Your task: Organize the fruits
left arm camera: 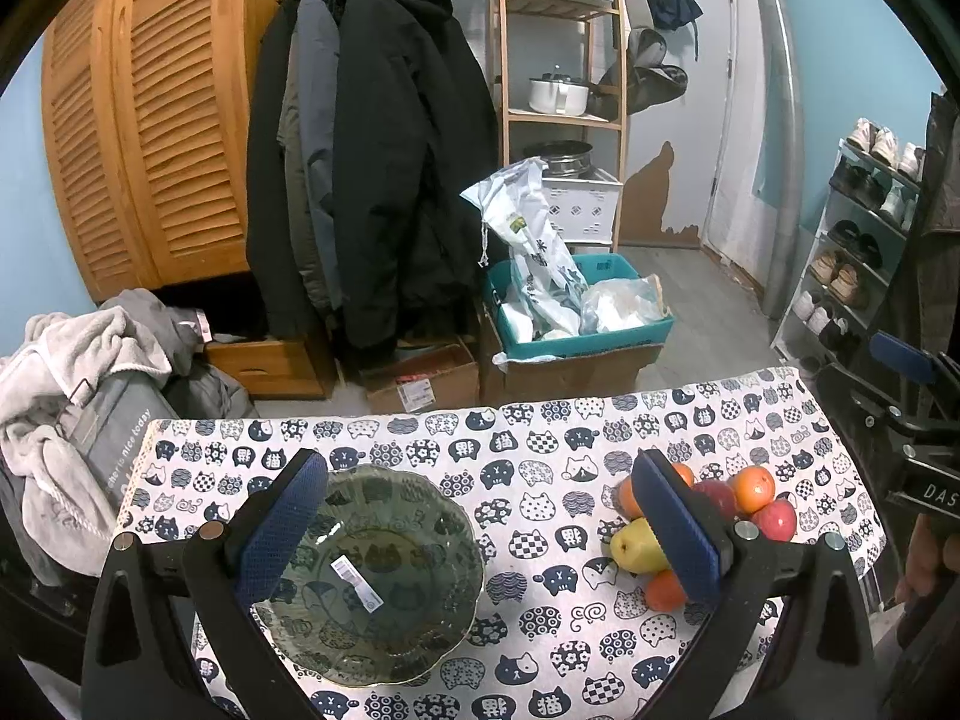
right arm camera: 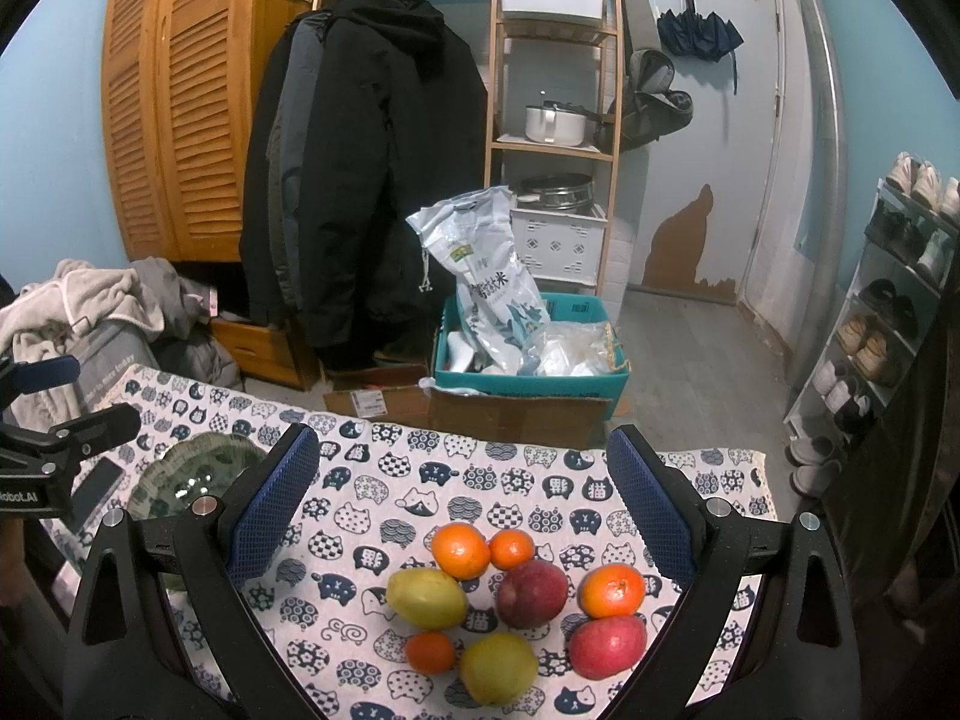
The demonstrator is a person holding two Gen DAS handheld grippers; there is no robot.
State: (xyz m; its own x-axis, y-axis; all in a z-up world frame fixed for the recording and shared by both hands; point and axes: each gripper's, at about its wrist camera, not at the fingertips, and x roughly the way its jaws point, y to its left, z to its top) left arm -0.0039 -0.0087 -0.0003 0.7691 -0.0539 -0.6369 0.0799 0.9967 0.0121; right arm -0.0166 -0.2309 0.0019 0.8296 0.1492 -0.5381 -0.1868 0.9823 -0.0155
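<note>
Right gripper point(right arm camera: 462, 504) fingers spread, empty, above fruit cluster point(right arm camera: 510, 600).

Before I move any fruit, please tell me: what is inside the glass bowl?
No fruit. Inside the bowl only a white barcode sticker shows, with the cat-pattern cloth visible through the glass. The left gripper's finger covers part of its left rim.
</note>
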